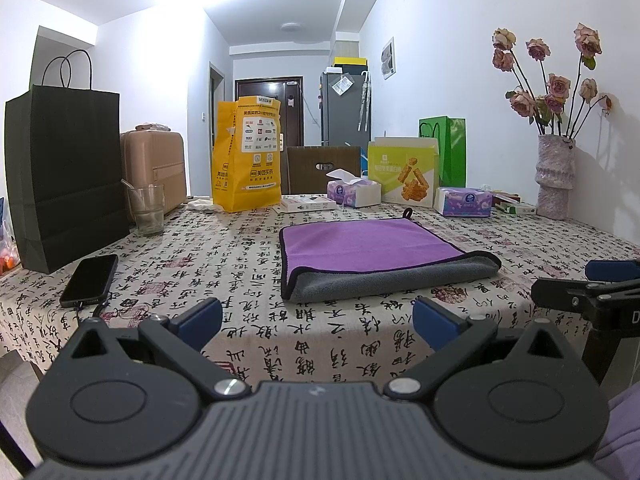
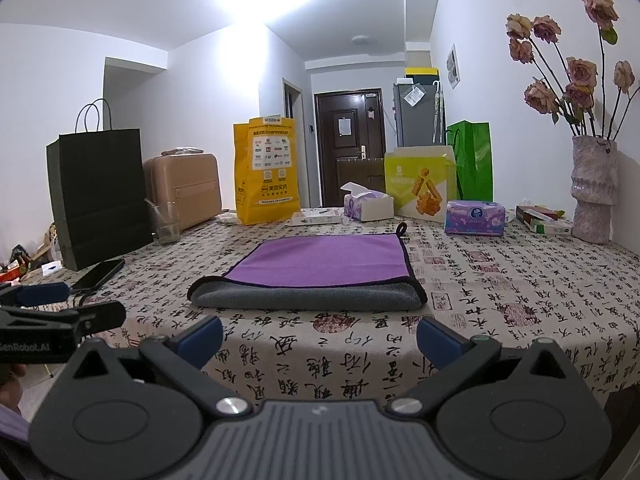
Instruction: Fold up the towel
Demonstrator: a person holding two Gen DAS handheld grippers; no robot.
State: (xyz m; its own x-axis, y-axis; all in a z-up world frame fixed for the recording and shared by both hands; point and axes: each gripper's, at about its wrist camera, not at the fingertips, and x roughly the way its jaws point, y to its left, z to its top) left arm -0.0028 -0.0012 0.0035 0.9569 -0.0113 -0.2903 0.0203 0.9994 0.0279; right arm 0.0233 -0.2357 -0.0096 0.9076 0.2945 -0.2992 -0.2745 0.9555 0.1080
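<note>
A towel, purple on top and grey underneath with black trim, lies folded flat on the patterned tablecloth; its grey fold faces the near edge and a black hang loop sits at its far corner. It also shows in the right wrist view. My left gripper is open and empty, near the table's front edge, short of the towel. My right gripper is open and empty, also short of the towel. The right gripper shows at the right of the left wrist view, and the left gripper at the left of the right wrist view.
A black phone, a black paper bag and a glass stand at the left. A yellow bag, tissue packs, a snack box and a vase of roses line the far edge.
</note>
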